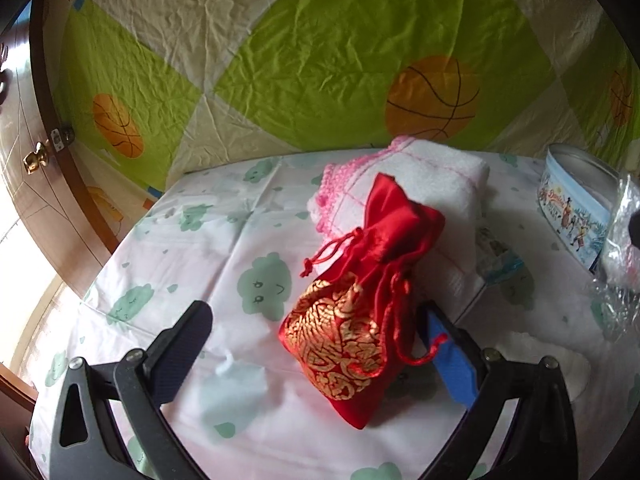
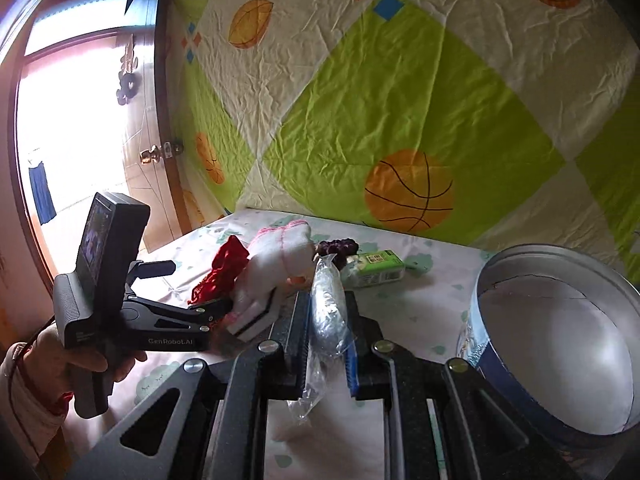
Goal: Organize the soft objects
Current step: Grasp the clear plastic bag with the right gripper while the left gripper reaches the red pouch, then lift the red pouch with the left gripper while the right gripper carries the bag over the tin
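A red and gold drawstring pouch [image 1: 360,312] lies on the table, leaning on a folded white towel with pink trim [image 1: 424,200]. My left gripper [image 1: 316,320] is open, with the pouch between its fingers and nearer the right one. My right gripper [image 2: 326,320] is shut on a clear plastic packet [image 2: 328,312], held above the table beside the round tin [image 2: 560,344]. The right wrist view also shows the left gripper [image 2: 188,288], the pouch [image 2: 224,268] and the towel [image 2: 280,256].
The open round tin [image 1: 576,208] stands at the right of the cloud-print tablecloth [image 1: 224,240]. A green packet [image 2: 378,274] and a dark scrunchie [image 2: 338,247] lie behind the towel. A basketball-print sheet [image 1: 320,60] hangs behind. A wooden door [image 1: 36,160] is at left.
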`<state>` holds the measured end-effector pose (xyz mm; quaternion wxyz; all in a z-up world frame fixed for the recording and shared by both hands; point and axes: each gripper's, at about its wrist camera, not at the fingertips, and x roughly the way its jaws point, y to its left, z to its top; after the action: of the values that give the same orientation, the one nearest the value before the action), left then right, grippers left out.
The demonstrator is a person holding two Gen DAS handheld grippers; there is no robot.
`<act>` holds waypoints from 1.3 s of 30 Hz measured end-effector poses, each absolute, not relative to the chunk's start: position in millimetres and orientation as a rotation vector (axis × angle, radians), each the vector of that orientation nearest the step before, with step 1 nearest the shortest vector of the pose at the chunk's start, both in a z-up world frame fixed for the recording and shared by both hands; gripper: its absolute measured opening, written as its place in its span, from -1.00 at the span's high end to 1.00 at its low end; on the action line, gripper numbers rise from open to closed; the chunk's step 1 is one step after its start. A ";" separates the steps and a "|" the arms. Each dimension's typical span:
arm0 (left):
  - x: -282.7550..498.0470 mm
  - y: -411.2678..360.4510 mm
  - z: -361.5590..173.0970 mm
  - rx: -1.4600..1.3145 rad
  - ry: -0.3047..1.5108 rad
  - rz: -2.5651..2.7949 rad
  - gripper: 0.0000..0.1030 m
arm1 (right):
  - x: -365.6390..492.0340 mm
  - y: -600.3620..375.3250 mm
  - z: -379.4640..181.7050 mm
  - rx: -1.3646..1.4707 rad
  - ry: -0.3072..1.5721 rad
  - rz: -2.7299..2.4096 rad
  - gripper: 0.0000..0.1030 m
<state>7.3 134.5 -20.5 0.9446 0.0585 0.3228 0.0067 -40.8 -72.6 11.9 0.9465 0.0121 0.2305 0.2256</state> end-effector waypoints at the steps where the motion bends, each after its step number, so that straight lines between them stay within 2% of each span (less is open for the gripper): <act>1: 15.2 134.5 -25.8 0.128 0.699 0.030 -0.99 | -38.1 -75.8 9.9 0.028 0.479 0.454 0.69; 2: 19.8 136.9 -30.6 0.119 0.729 0.035 -0.97 | -36.8 -77.7 8.8 0.028 0.484 0.444 0.69; 4: 25.3 145.4 -38.9 0.084 0.774 0.041 -0.73 | -35.4 -78.1 7.3 0.031 0.493 0.430 0.68; 6: 27.4 156.2 -40.7 0.018 0.788 0.026 -0.11 | -35.3 -77.3 5.4 0.033 0.497 0.428 0.68; 8: 30.2 164.6 -41.7 -0.038 0.793 0.011 0.32 | -36.8 -74.4 5.0 0.015 0.490 0.416 0.68; 10: 34.6 170.1 -45.6 -0.081 0.818 0.001 0.40 | -38.3 -72.8 6.0 0.008 0.475 0.404 0.68; 11: 35.8 171.4 -46.1 -0.095 0.823 -0.002 0.52 | -38.8 -73.2 6.8 0.013 0.471 0.406 0.68; 13: 32.1 174.8 -43.6 -0.115 0.800 -0.001 0.55 | -39.8 -74.9 7.9 0.025 0.465 0.409 0.69; 15: 27.7 179.7 -40.0 -0.149 0.771 -0.007 0.67 | -40.6 -77.2 9.7 0.035 0.453 0.405 0.69; 25: 2.1 189.6 -12.5 -0.235 0.614 0.035 0.67 | -51.1 -107.9 31.7 0.112 0.361 0.395 0.69; 31: -15.2 154.0 25.4 -0.193 0.492 -0.009 0.67 | -57.4 -138.3 40.5 0.131 0.314 0.365 0.69; 39: -11.4 78.0 41.4 -0.157 0.473 -0.147 0.67 | -60.1 -188.0 49.4 0.183 0.284 0.294 0.68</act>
<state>-11.4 78.0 41.4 0.9664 -0.0777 0.2339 -0.0729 -60.1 -188.0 49.4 0.9750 0.0906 0.1410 0.1456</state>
